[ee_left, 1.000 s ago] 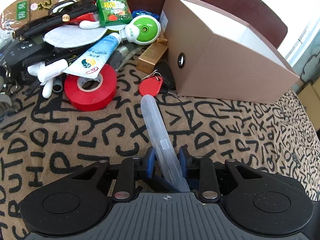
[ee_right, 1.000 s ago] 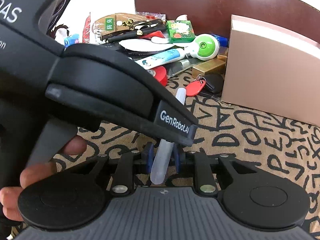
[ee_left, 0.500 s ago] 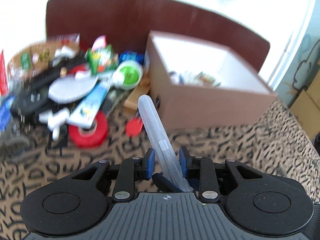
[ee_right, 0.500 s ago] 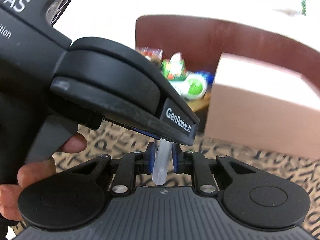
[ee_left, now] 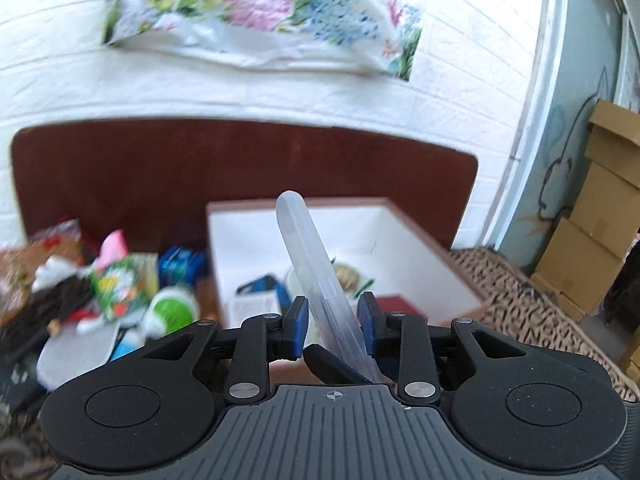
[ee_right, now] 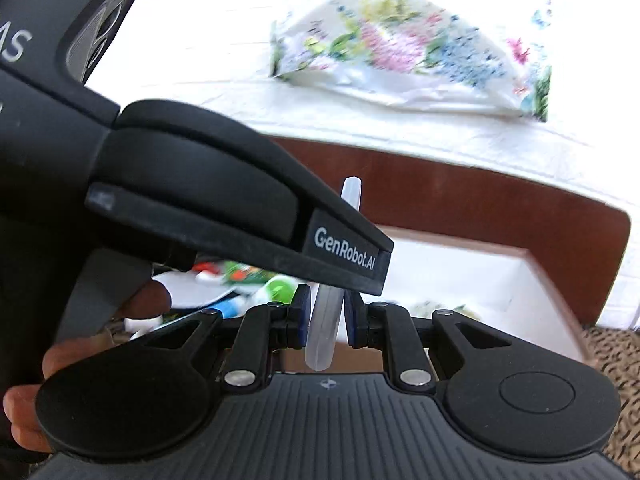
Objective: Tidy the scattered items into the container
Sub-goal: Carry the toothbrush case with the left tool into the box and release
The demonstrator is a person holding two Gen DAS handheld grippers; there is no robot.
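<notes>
A clear plastic tube (ee_left: 308,256) is held up in the air by both grippers, its rounded tip pointing over the open brown box (ee_left: 248,248). My left gripper (ee_left: 333,320) has the tube between its blue pads, leaning on the right pad; its jaws are opening. One finger (ee_left: 328,362) of the right gripper shows just below, at the tube's near end. In the right wrist view my right gripper (ee_right: 326,316) is shut on the tube (ee_right: 325,332). The left gripper's black body (ee_right: 200,184) crosses in front and hides the tube's middle. The box (ee_right: 500,280) holds several items.
Scattered items lie left of the box: a green and white bottle (ee_left: 170,312), a green packet (ee_left: 120,284), a white pad (ee_left: 76,352). A dark red board (ee_left: 120,176) stands behind. Cardboard boxes (ee_left: 600,220) are stacked at far right. A person's fingers (ee_right: 148,300) grip the left handle.
Both grippers have risen with the tube and tilted up. The patterned cloth has dropped out of the middle of view, and the box's open top and contents now show.
</notes>
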